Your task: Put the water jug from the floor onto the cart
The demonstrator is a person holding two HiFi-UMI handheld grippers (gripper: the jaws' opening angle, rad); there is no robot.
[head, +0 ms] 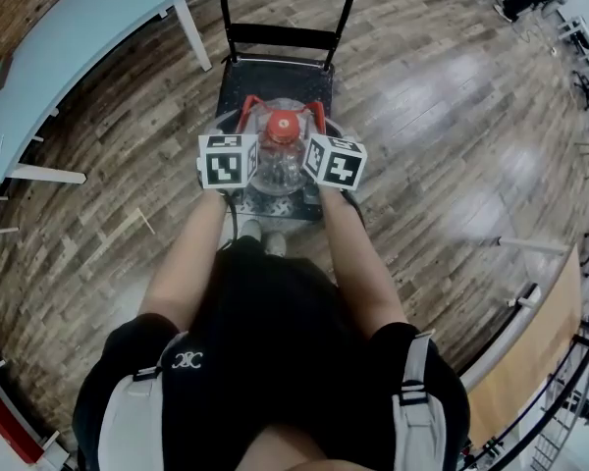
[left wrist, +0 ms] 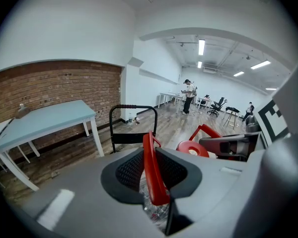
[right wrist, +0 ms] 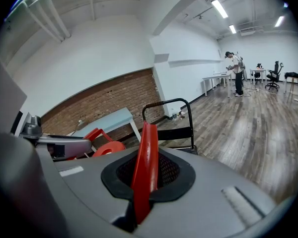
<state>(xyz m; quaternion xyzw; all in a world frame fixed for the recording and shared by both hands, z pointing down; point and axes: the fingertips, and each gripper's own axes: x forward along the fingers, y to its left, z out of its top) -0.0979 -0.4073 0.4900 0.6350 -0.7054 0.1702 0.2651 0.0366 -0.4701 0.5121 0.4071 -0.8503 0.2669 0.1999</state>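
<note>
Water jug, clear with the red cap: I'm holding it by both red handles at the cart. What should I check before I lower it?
1. The left hand-held gripper is shut on the left red plastic handle: ok.
2. The right hand-held gripper is shut on the right red plastic handle: ok.
3. The clear plastic water jug is upright, with its round red cap facing up: ok.
4. The jug is above the black metal platform cart, over its near half: ok in the head view.
5. The jug's bottom is touching the cart's deck: cannot tell.
</note>
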